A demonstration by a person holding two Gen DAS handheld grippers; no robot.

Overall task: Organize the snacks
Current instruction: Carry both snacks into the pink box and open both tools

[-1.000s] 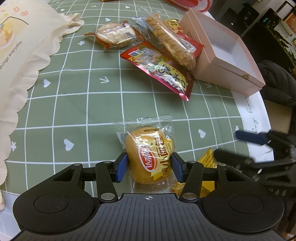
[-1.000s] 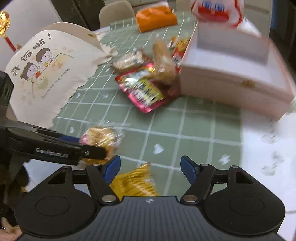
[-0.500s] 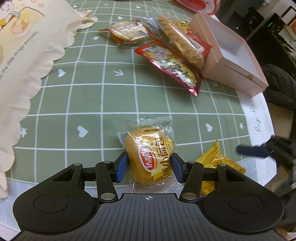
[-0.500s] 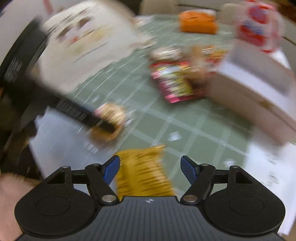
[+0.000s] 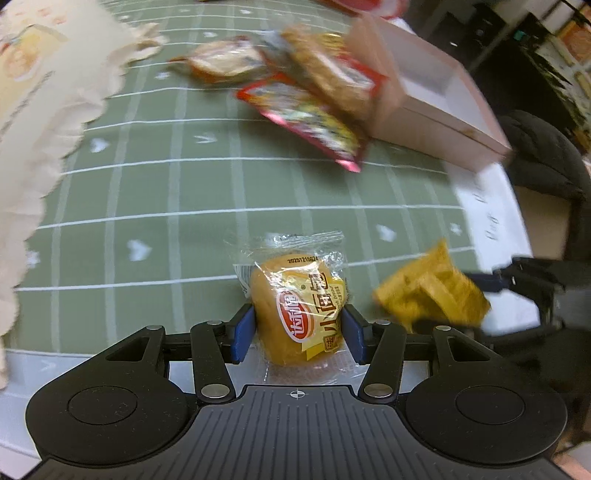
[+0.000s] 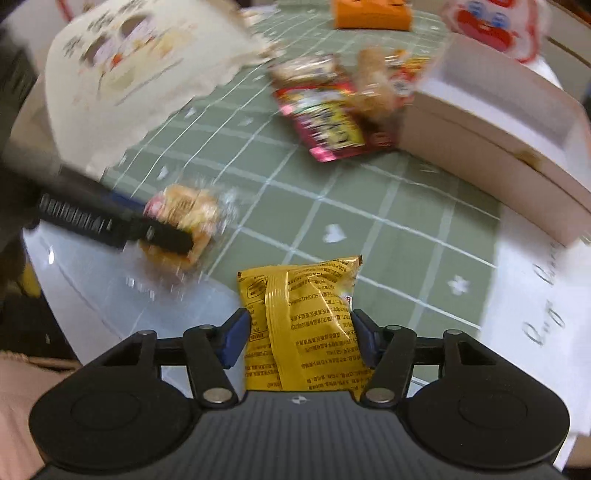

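My left gripper [image 5: 298, 334] is shut on a small round bread in a clear wrapper [image 5: 298, 306], held over the near edge of the green checked tablecloth [image 5: 207, 184]. My right gripper [image 6: 301, 341] is shut on a yellow snack packet [image 6: 306, 325]; the same packet shows at the right of the left wrist view [image 5: 430, 291]. The bread and the left gripper show blurred in the right wrist view [image 6: 184, 218]. An open pink box [image 5: 432, 99] stands at the far right, also in the right wrist view [image 6: 509, 122].
A red snack packet [image 5: 310, 118], a long biscuit pack [image 5: 328, 77] and a round cake pack [image 5: 221, 61] lie beside the box. A cream paper bag [image 6: 136, 70] lies at the left. An orange pack [image 6: 371, 13] sits at the far edge.
My right gripper has closed on the yellow packet, which it only straddled before. My left gripper still holds the bread and has shifted slightly; both views are blurred by motion.
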